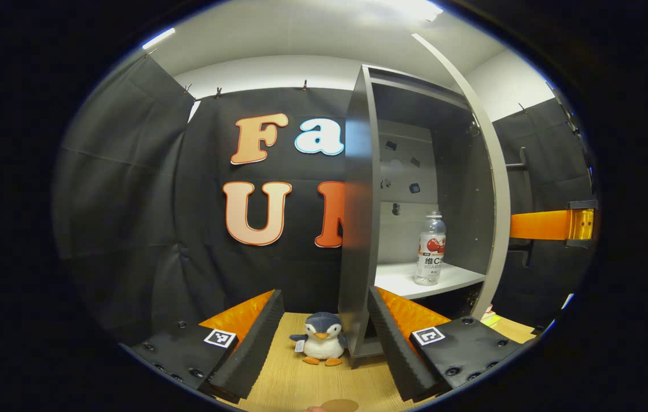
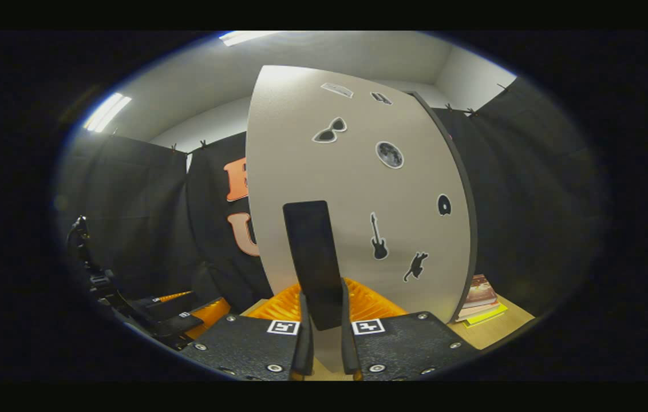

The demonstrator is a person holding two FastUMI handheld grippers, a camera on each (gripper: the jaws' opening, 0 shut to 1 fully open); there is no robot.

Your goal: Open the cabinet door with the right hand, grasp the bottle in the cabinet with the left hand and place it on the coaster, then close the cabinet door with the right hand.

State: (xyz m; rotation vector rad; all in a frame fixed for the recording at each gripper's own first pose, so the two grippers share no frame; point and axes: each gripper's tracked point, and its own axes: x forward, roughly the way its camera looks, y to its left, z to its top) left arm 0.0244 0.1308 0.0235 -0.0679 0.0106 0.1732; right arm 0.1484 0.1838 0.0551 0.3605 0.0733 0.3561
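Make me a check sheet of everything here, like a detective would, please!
Surface: wooden table.
Job's things: cabinet door open; bottle upright on the cabinet shelf; a round brown edge at the bottom of the left gripper view, maybe the coaster.
Clutter: toy penguin by the cabinet; books behind the door.
Grippers: left tongs open, holding nothing; right tongs shut on the door handle.
Cables: nothing seen.
Surroundings: black cloth walls, ceiling lights.
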